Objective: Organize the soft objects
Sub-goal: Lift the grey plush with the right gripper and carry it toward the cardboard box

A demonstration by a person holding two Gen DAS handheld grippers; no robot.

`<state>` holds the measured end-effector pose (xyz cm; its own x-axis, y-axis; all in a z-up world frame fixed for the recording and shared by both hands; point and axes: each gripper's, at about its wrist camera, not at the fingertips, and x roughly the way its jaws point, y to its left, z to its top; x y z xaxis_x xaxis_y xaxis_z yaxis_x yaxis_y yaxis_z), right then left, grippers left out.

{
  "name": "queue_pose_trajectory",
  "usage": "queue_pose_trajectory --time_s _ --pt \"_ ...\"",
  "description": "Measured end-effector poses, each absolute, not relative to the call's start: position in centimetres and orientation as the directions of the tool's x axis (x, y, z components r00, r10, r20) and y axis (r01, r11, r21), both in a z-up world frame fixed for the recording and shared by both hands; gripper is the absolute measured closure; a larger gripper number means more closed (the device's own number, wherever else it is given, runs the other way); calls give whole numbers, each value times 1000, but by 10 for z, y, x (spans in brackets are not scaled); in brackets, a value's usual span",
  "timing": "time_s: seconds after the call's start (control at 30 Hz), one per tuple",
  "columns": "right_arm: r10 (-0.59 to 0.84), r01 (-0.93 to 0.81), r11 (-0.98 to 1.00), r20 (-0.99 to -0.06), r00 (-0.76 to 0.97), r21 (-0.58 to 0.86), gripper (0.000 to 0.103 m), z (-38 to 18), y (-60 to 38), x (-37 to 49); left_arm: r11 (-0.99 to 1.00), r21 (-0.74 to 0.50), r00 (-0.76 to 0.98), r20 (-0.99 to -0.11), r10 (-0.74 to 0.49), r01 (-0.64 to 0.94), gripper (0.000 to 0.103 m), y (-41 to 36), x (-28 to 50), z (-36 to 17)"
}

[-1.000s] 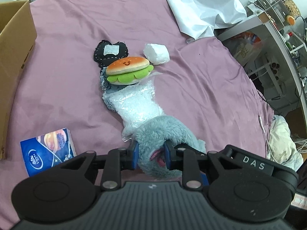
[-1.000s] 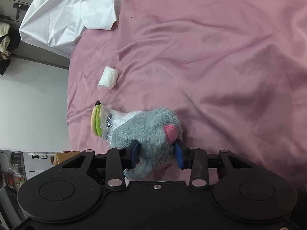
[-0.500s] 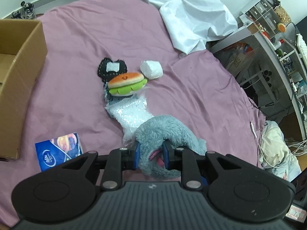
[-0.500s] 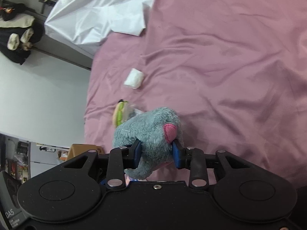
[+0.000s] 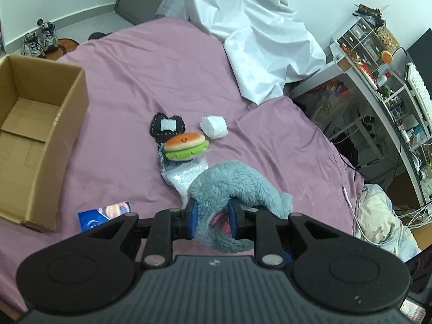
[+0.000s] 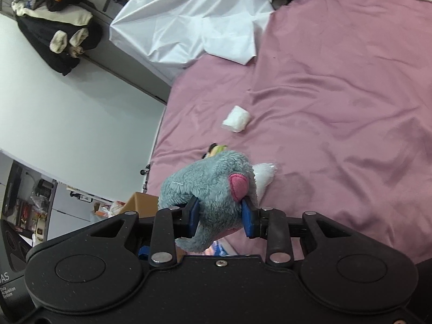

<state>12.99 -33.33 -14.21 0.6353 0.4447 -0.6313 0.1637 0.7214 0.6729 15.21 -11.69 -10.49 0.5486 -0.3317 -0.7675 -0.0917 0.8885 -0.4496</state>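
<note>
Both grippers pinch one fluffy grey-blue plush toy (image 5: 232, 186) with pink patches, lifted off the pink bed. My left gripper (image 5: 212, 216) is shut on one end of it. At its other end, by the pink ear (image 6: 239, 186), my right gripper (image 6: 220, 217) is shut on the plush toy (image 6: 208, 181). Beyond it lie a clear plastic bag (image 5: 183, 178), a burger plush (image 5: 186, 145), a black felt piece (image 5: 166, 127) and a white wad (image 5: 213, 127). An open cardboard box (image 5: 32, 135) stands on the bed at the left.
A blue tissue pack (image 5: 104, 214) lies near the box. White sheeting (image 5: 256, 43) covers the bed's far end. A cluttered shelf unit (image 5: 383, 86) and a bundle of cloth (image 5: 383, 216) stand off the bed's right side. Shoes (image 5: 40, 37) sit on the floor.
Both grippers have risen with the plush toy, lifting it off the plastic bag and bed. The right gripper has rolled. The open box has come further into the left wrist view.
</note>
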Motion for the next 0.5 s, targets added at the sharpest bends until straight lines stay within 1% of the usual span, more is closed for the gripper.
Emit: queue_pose_trajectory --time_s 0.5 --pt "503 71 712 -577 644 699 72 -112 -296 131 878 -462 613 -732 -298 -125 81 -72 136 -70"
